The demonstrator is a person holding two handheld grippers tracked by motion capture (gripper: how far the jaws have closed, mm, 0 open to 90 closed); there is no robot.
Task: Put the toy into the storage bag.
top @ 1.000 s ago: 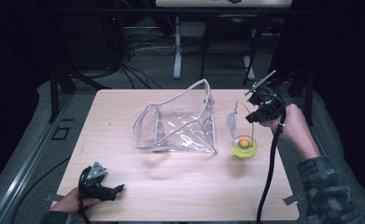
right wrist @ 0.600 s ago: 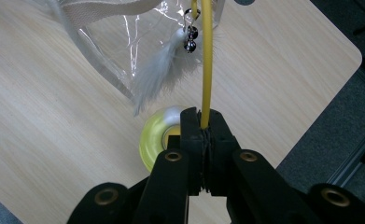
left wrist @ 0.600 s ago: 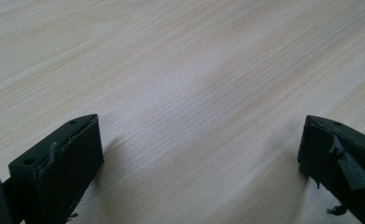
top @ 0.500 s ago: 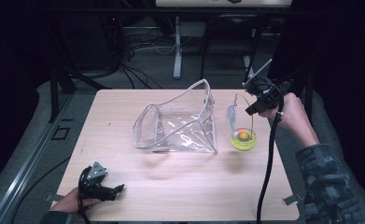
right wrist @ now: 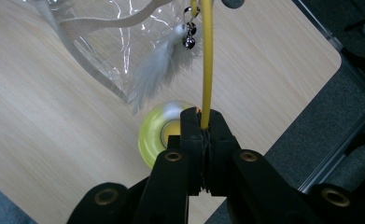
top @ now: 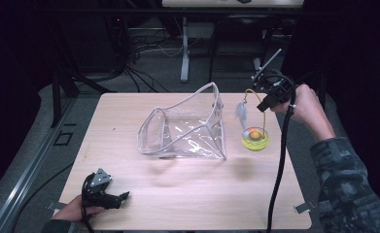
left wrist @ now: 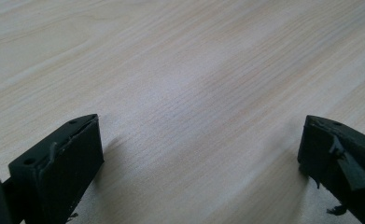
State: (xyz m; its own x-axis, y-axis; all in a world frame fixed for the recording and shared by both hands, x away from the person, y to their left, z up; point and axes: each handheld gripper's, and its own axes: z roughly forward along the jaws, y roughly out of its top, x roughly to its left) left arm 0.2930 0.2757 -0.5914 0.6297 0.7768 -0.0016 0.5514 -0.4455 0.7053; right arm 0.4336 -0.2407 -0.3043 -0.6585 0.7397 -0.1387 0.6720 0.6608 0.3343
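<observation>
Right gripper [right wrist: 202, 122] is clenched on the yellow wand [right wrist: 207, 60] of a cat toy, held above the worktop [top: 187, 194] near its right edge. The toy's yellow base [top: 255, 139] appears to rest on the worktop just right of the clear bag [top: 187, 128]; white feather [right wrist: 154, 67] and bells dangle from the wand. Left gripper [top: 105, 196] sits released, jaws well apart, at the front-left corner. Judgement: lift straight, keep the grip firm, and steer the feather clear of the bag's rim.

High view down on whole table [top: 187, 194]; gripper views close above that same wood.
</observation>
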